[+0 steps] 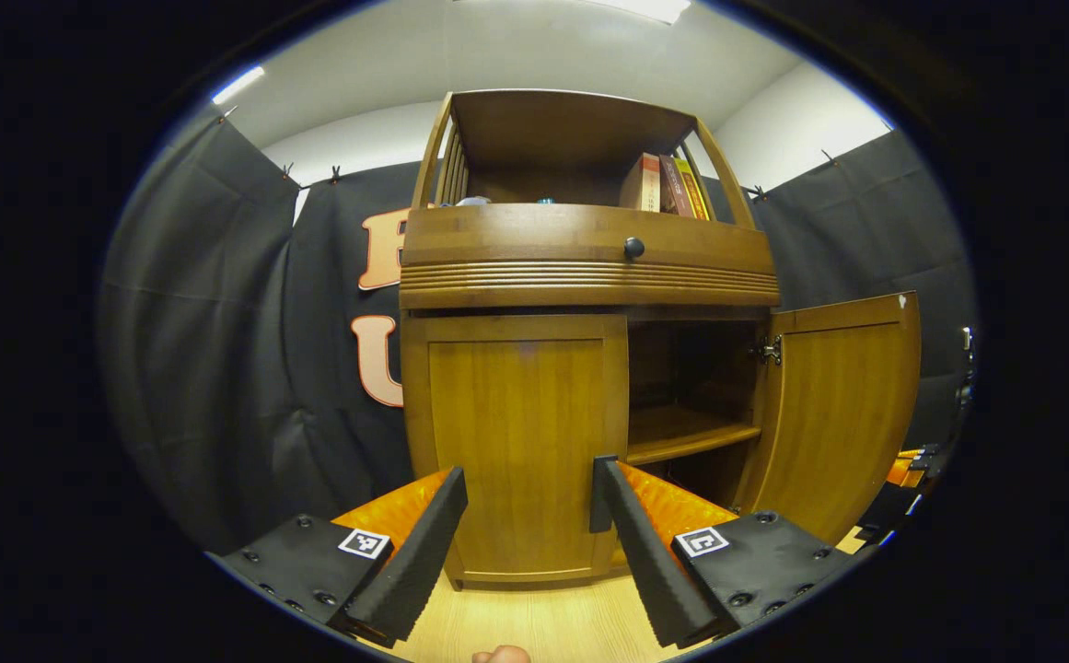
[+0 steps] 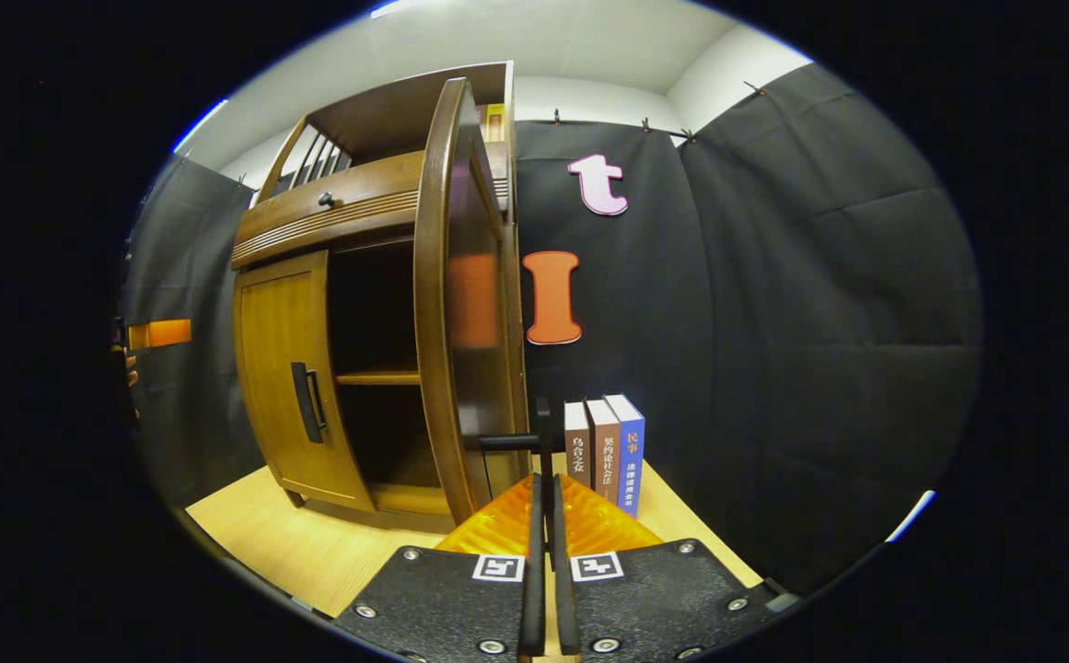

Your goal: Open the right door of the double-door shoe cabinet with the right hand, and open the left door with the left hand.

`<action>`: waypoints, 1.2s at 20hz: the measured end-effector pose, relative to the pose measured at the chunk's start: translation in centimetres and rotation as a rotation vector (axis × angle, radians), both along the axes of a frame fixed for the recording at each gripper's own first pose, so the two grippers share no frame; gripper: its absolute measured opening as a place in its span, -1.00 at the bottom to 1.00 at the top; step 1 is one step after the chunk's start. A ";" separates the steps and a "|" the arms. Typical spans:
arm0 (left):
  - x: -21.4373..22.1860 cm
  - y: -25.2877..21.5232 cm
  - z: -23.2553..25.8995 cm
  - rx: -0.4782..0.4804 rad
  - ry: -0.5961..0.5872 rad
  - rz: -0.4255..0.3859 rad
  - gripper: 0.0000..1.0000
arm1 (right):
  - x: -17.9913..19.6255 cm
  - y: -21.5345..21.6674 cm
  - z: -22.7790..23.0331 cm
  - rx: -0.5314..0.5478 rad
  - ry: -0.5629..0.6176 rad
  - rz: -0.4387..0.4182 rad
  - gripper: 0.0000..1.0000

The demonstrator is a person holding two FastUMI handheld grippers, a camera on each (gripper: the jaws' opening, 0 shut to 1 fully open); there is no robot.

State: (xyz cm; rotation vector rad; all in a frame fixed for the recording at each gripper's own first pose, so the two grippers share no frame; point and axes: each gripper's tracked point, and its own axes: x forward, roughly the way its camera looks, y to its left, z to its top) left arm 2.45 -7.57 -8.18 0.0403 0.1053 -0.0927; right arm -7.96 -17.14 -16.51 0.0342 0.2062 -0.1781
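Right gripper (image 2: pixel 543 497) pinches open right door's handle (image 2: pixel 525 440).

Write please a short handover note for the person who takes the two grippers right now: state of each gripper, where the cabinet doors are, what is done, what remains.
Right gripper: shut on the black bar handle of the brown wooden right door, which stands swung wide open.
Left gripper: open, holding nothing, in front of the brown wooden left door.
Left door: closed; its black handle is untouched.
Brown wooden shoe cabinet: inner shelf visible on the right side.
Done: right door opened.
Left: probably release the right handle, then grip the left handle with the left gripper and pull that door open.
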 end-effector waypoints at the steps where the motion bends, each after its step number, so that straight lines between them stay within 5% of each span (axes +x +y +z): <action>1: 0.5 -0.3 -0.3 -0.002 0.003 -0.003 0.92 | -0.3 -0.6 0.0 0.003 0.000 -0.010 -0.70; 2: 1.0 -0.7 -0.7 -0.005 0.007 -0.007 0.93 | -0.5 -1.3 0.0 0.002 0.001 -0.022 -0.64; 3: 1.5 -1.2 -1.2 -0.007 0.010 -0.010 0.94 | -0.8 -2.0 0.0 -0.002 0.003 -0.041 -0.91; 4: 1.8 -1.4 -1.7 -0.007 0.010 -0.012 0.96 | -1.1 -2.8 0.1 -0.010 0.002 -0.066 -0.92; 5: 2.1 -1.6 -2.3 -0.005 0.010 -0.011 0.97 | -1.3 -2.9 0.3 -0.006 -0.004 -0.062 -0.58; 6: 3.0 -1.9 -2.9 -0.003 0.013 -0.005 0.94 | -1.6 -2.8 0.3 0.002 -0.006 -0.060 -0.87; 9: 5.7 -3.3 -5.2 -0.013 0.037 -0.006 0.93 | -2.3 -3.3 1.0 -0.020 -0.030 -0.079 -0.83; 10: 6.3 -3.5 -6.1 -0.015 0.043 -0.007 0.92 | -2.5 -3.6 1.3 -0.027 -0.039 -0.085 -0.51; 11: 7.0 -3.7 -6.8 -0.017 0.048 -0.006 0.92 | -3.0 -3.7 1.6 -0.032 -0.049 -0.088 -0.77; 12: 7.6 -3.9 -7.6 -0.021 0.052 -0.003 0.92 | -3.1 -3.9 1.8 -0.036 -0.055 -0.094 -0.46; 13: 8.3 -4.2 -8.2 -0.028 0.058 -0.002 0.92 | -3.3 -3.9 2.0 -0.035 -0.061 -0.098 -0.44; 14: 9.0 -4.5 -9.1 -0.034 0.066 -0.002 0.92 | -3.7 -3.9 2.0 -0.031 -0.063 -0.102 -0.77; 15: 9.6 -4.8 -9.8 -0.038 0.074 -0.008 0.92 | -3.9 -4.1 2.0 -0.027 -0.066 -0.104 -0.27; 17: 11.5 -5.6 -11.0 -0.030 0.074 -0.016 0.92 | -4.1 -4.3 2.1 -0.026 -0.074 -0.112 -0.48; 19: 12.7 -6.2 -11.7 -0.024 0.063 -0.027 0.93 | -4.3 -4.7 2.5 -0.024 -0.084 -0.119 -0.23; 20: 13.1 -6.6 -12.1 -0.033 0.067 -0.032 0.93 | -4.3 -4.9 2.7 -0.023 -0.093 -0.121 0.14; 23: 14.8 -7.5 -13.2 -0.058 0.083 -0.051 0.83 | -4.5 -5.2 2.9 -0.024 -0.110 -0.129 0.36; 24: 15.4 -7.4 -13.6 -0.052 0.085 -0.044 0.79 | -4.5 -5.4 3.0 -0.028 -0.115 -0.133 0.66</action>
